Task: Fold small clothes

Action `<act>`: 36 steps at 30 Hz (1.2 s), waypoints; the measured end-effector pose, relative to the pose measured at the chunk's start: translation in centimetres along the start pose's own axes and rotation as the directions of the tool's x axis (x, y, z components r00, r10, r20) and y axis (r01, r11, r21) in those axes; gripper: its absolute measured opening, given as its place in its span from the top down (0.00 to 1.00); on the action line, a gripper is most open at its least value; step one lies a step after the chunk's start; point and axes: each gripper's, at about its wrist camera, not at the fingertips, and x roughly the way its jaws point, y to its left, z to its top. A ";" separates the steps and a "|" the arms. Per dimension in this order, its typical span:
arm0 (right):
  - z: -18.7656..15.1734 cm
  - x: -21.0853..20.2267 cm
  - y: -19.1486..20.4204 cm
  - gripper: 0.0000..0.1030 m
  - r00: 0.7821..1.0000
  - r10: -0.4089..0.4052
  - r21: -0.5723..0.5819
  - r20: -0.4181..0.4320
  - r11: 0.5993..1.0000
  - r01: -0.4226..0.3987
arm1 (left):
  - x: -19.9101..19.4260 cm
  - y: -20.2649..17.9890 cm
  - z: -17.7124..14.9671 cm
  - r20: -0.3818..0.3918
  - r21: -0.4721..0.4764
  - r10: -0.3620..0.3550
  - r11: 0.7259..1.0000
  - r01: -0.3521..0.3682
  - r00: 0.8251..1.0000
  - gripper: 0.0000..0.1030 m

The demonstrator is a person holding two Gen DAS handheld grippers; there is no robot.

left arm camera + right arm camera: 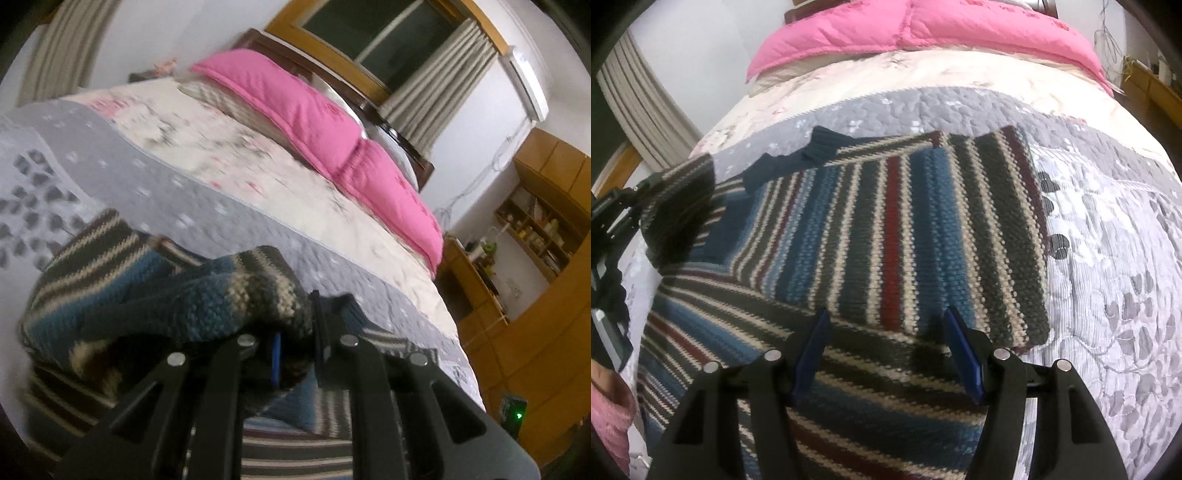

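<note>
A striped knit sweater [886,229] in blue, grey, cream and dark red lies on the quilted bed, its right side folded over the body. My right gripper [886,347] hovers open just above its near part, nothing between the blue pads. At the left edge of the right wrist view, my left gripper [650,184] holds a lifted sleeve [679,206]. In the left wrist view that gripper [299,347] is shut on the bunched sleeve [221,291], raised above the sweater body [295,443].
The grey-and-white quilt [1108,240] covers the bed, with a pink duvet [923,29] at the head. A wooden desk and shelves [524,258] stand beyond the bed's right side. A pink sleeve [609,413] shows at lower left.
</note>
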 end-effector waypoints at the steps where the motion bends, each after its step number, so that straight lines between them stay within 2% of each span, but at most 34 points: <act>1: 0.0 0.2 -0.1 0.38 1.000 0.001 0.002 -0.002 1.000 -0.001 | 0.6 -0.6 -0.3 -0.008 0.005 -0.006 1.000 0.006 1.000 0.89; 5: -0.1 1.0 -0.6 0.38 1.000 0.006 0.011 -0.014 1.000 -0.006 | 3.2 -2.2 -2.1 -0.053 0.043 0.001 0.999 0.001 0.999 0.89; 9: -0.2 1.5 -0.6 0.35 1.000 0.006 0.008 -0.015 1.000 -0.006 | 6.8 -2.0 -3.9 -0.139 0.062 0.039 0.998 -0.031 0.990 0.85; 11: -0.2 1.6 -0.4 0.34 1.000 0.001 0.001 -0.017 1.000 -0.001 | 8.1 -1.3 -4.9 -0.188 0.066 0.063 0.997 -0.051 0.980 0.74; 13: -0.2 1.7 -0.2 0.33 1.000 -0.009 -0.009 -0.023 1.000 0.009 | 9.1 -0.2 -5.8 -0.239 0.057 0.075 0.996 -0.063 0.968 0.71; 16: 0.1 1.9 0.1 0.32 0.999 -0.017 -0.010 -0.032 1.000 0.016 | 8.3 0.1 -6.8 -0.251 0.087 0.064 0.995 -0.044 0.966 0.70; 20: 0.7 1.6 0.7 0.32 0.999 -0.004 0.002 -0.035 1.000 0.005 | 5.3 1.1 -7.3 -0.288 0.101 0.020 0.995 0.010 0.957 0.53; 22: 1.1 1.4 1.6 0.32 0.999 0.024 -0.002 -0.036 1.000 -0.024 | 3.3 2.2 -7.2 -0.296 0.100 0.014 0.995 0.016 0.955 0.53; 27: 3.6 1.9 5.9 0.32 0.992 0.115 -0.028 -0.059 0.993 -0.117 | -1.1 5.0 -4.7 -0.221 0.139 0.072 0.989 -0.042 0.973 0.52; 29: 4.7 2.5 7.9 0.32 0.985 0.159 -0.028 -0.073 0.987 -0.161 | -1.5 6.5 -3.1 -0.190 0.137 0.120 0.986 -0.095 0.974 0.49; 33: 7.4 5.1 11.9 0.32 0.965 0.227 -0.010 -0.129 0.973 -0.230 | 0.6 9.8 -1.5 -0.223 0.132 0.231 0.970 -0.205 0.947 0.50; 36: 9.0 8.4 13.6 0.33 0.932 0.304 0.079 -0.197 0.952 -0.294 | 1.3 11.9 -1.6 -0.245 0.114 0.246 0.968 -0.224 0.938 0.51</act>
